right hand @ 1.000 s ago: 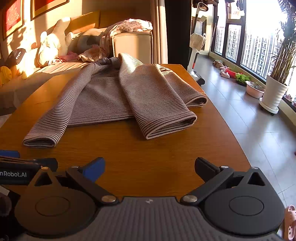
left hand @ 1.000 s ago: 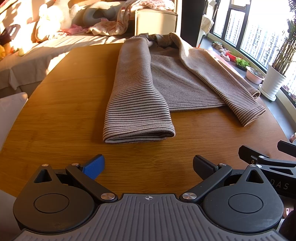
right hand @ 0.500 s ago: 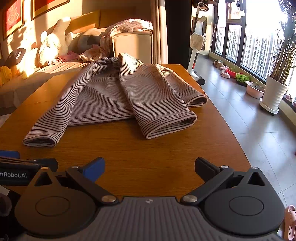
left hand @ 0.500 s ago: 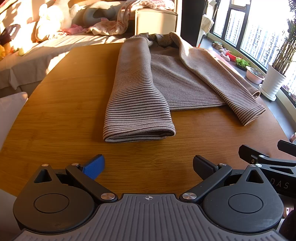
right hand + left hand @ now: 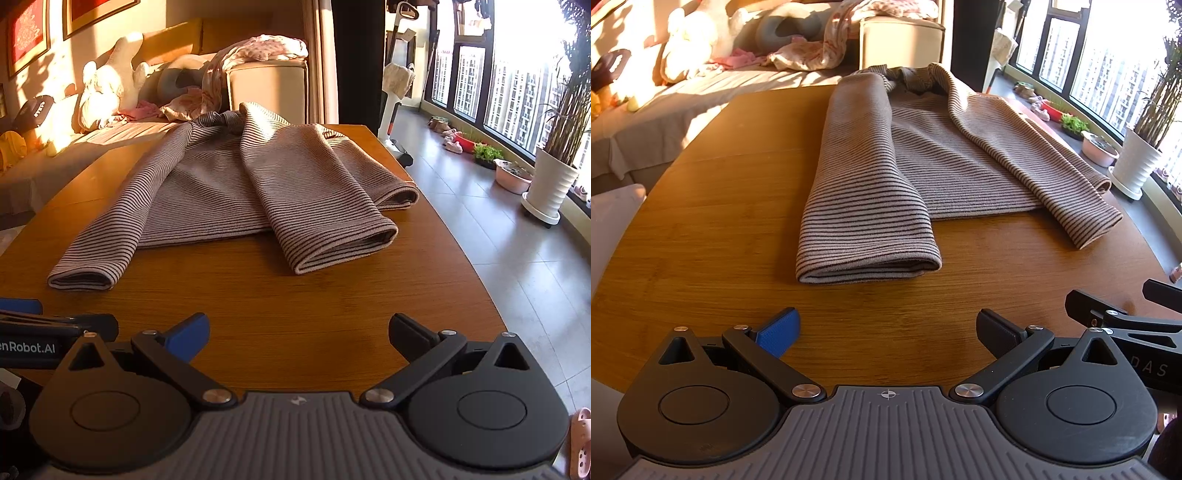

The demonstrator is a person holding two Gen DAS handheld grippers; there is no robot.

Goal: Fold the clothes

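Observation:
A brown striped sweater lies flat on the round wooden table, both sleeves laid down toward the near edge. It also shows in the right wrist view. My left gripper is open and empty, held over the near table edge, short of the left sleeve cuff. My right gripper is open and empty, short of the right sleeve cuff. Each gripper's side shows at the edge of the other's view.
A sofa with plush toys and crumpled clothes stands behind the table. The table's right edge drops to a tiled floor. A white plant pot and a pink basin stand by the window.

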